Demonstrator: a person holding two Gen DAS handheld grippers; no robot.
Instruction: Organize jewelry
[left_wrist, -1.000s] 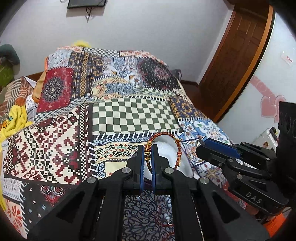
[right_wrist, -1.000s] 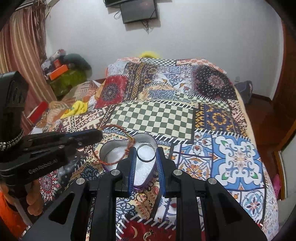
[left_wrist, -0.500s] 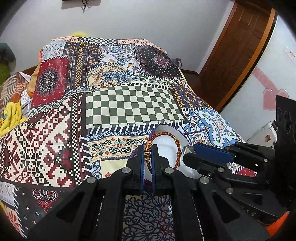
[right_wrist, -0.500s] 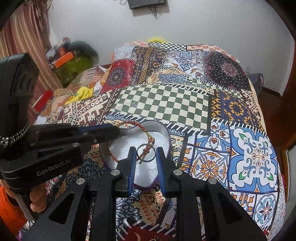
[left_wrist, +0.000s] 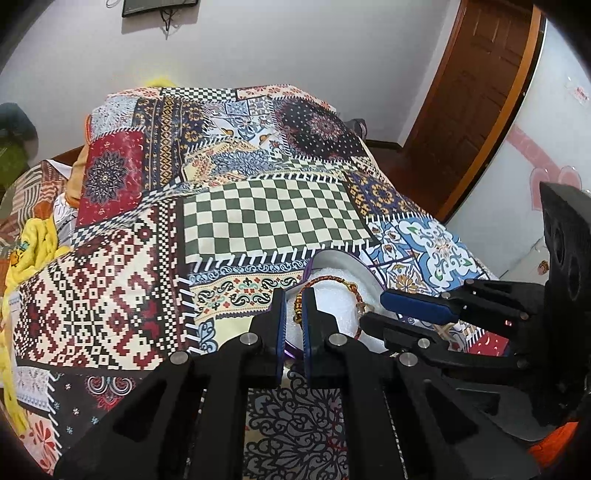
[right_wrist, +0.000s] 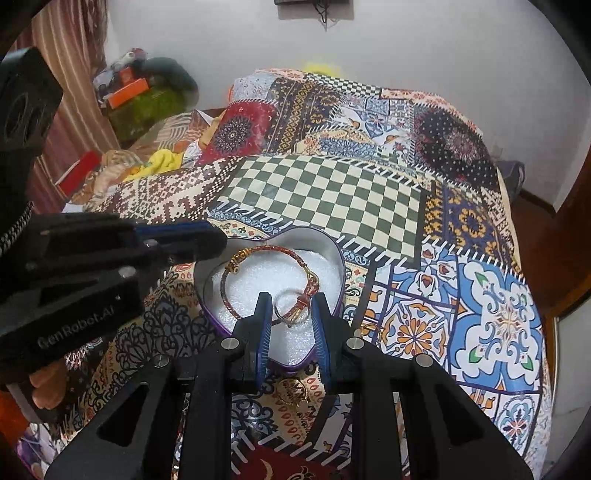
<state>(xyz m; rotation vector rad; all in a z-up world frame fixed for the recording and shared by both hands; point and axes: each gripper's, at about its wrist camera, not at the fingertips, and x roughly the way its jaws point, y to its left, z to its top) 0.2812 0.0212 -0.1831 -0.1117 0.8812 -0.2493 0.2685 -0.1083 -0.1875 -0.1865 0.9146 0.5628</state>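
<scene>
A heart-shaped purple tin (right_wrist: 334, 254) with white padding sits on the patchwork bedspread. A red-and-gold braided bracelet (right_wrist: 258, 252) lies flat inside it. My left gripper (left_wrist: 293, 314) is slightly open above the tin's left edge, its jaws apart around the bracelet's beads (left_wrist: 297, 312) with a gap showing. My right gripper (right_wrist: 291, 314) is over the tin's lower point, shut on a thin silver ring (right_wrist: 286, 315) that overlaps the bracelet's knotted end. The right gripper also shows in the left wrist view (left_wrist: 384, 308); the left gripper shows in the right wrist view (right_wrist: 207, 242).
A small gold piece of jewelry (right_wrist: 295, 391) lies on the bedspread just below the tin. Clutter and a yellow cloth (right_wrist: 162, 162) sit at the bed's far left. A wooden door (left_wrist: 476, 92) stands to the right of the bed.
Both grippers came down to the tin. The bracelet went from hanging upright in the left jaws to lying flat on the padding, and the left jaws have opened a little.
</scene>
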